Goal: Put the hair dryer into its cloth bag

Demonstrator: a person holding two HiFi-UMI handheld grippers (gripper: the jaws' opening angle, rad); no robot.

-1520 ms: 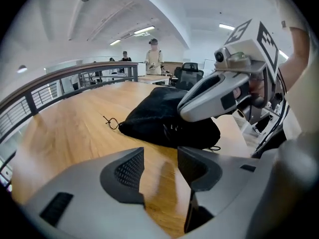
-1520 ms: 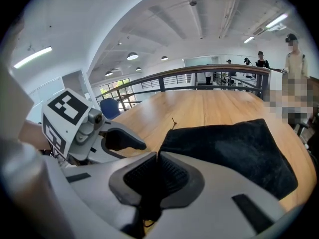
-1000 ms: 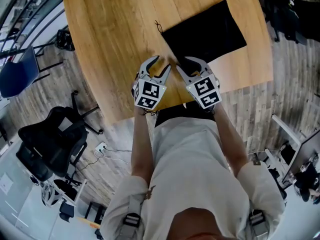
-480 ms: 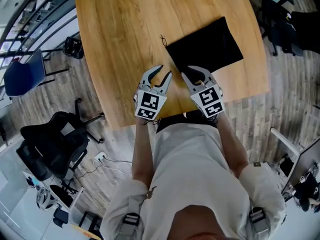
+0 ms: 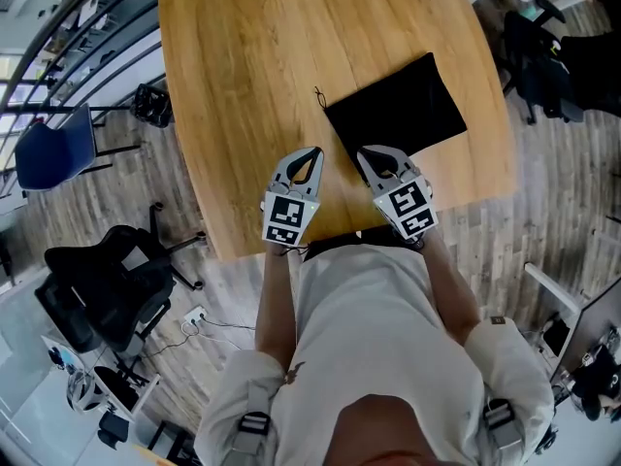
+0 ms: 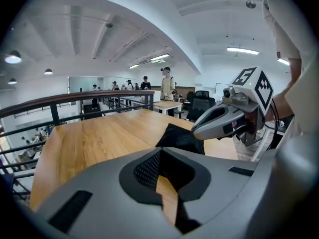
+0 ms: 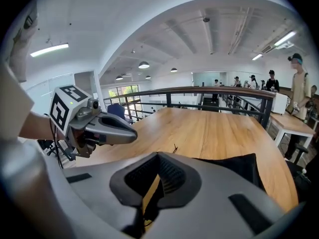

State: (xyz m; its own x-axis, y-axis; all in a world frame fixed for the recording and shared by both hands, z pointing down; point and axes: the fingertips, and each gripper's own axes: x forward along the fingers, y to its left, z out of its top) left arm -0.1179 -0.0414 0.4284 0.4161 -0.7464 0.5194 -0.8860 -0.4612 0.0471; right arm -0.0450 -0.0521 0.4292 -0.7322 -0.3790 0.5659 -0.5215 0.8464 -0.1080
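One black cloth bag [image 5: 396, 105] lies flat on the wooden counter [image 5: 243, 66] toward its right side, with a thin cord [image 5: 318, 96] trailing from its left corner. Whether anything is inside it cannot be told. Two grippers are held over the counter's near edge, each bearing a cube of black-and-white square markers. The left gripper [image 5: 310, 152] and the right gripper [image 5: 368, 153] have just been closing; both now have their jaws pressed together on nothing. The right one is at the bag's near corner.
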